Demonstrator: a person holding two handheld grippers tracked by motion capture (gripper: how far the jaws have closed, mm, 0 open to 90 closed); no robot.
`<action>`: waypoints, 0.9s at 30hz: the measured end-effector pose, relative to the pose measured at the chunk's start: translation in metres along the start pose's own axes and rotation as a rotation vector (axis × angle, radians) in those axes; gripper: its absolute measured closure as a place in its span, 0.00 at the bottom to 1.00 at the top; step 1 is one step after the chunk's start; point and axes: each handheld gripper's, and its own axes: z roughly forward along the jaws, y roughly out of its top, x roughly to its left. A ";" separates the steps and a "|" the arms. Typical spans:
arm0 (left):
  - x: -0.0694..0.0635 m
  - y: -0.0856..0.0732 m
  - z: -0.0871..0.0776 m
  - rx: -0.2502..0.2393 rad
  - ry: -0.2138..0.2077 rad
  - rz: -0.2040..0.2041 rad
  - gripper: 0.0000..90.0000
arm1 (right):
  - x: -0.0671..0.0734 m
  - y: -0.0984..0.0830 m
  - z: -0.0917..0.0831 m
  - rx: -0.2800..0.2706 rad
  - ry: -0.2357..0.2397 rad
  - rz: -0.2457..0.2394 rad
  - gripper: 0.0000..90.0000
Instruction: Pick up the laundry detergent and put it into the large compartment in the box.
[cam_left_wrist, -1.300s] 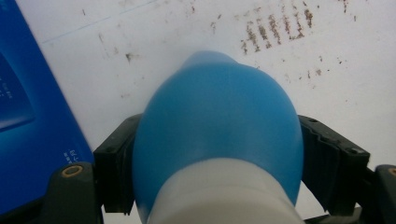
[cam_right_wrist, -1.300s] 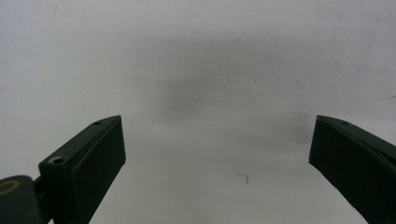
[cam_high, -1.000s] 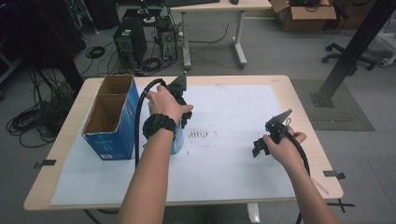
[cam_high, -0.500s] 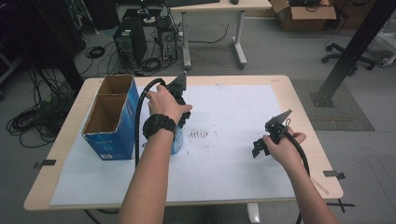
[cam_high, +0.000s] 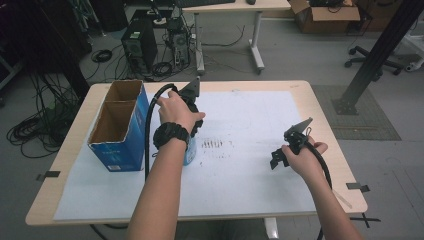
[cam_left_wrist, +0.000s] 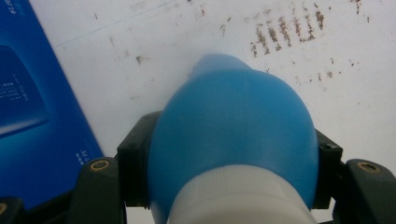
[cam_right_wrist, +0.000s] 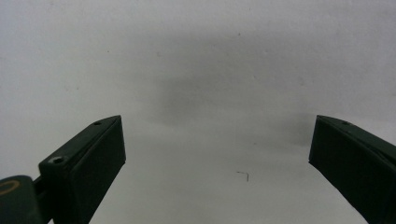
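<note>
On the tabletop (cam_high: 320, 105): white paper sheet (cam_high: 250, 175) with brown smudges (cam_high: 212, 144).
Left tool (cam_left_wrist: 231, 154): clamped around a blue bottle (cam_left_wrist: 233, 130) with a white band, just beside the blue box (cam_high: 117, 127).
Right tool (cam_right_wrist: 217, 158): jaws wide apart, holding nothing, hanging over bare paper.
Box: open-topped, two compartments, left side of the tabletop.

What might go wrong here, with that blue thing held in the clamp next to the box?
The left gripper pinches a rounded, smooth blue bottle across its bulge, so it might slip or squirt out. It sits close to the open blue cardboard box, which a careless swing could knock. The right gripper hangs open, too far away to catch anything.
</note>
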 end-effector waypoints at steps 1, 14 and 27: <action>0.000 0.000 0.000 0.002 -0.001 0.000 0.40 | 0.000 0.000 0.000 0.000 0.000 0.000 0.04; 0.001 0.001 -0.003 -0.005 -0.014 0.004 0.41 | 0.002 0.000 -0.003 0.000 0.001 -0.005 0.04; 0.004 -0.001 -0.037 -0.025 -0.016 0.013 0.41 | 0.005 0.001 -0.008 -0.004 0.007 -0.011 0.04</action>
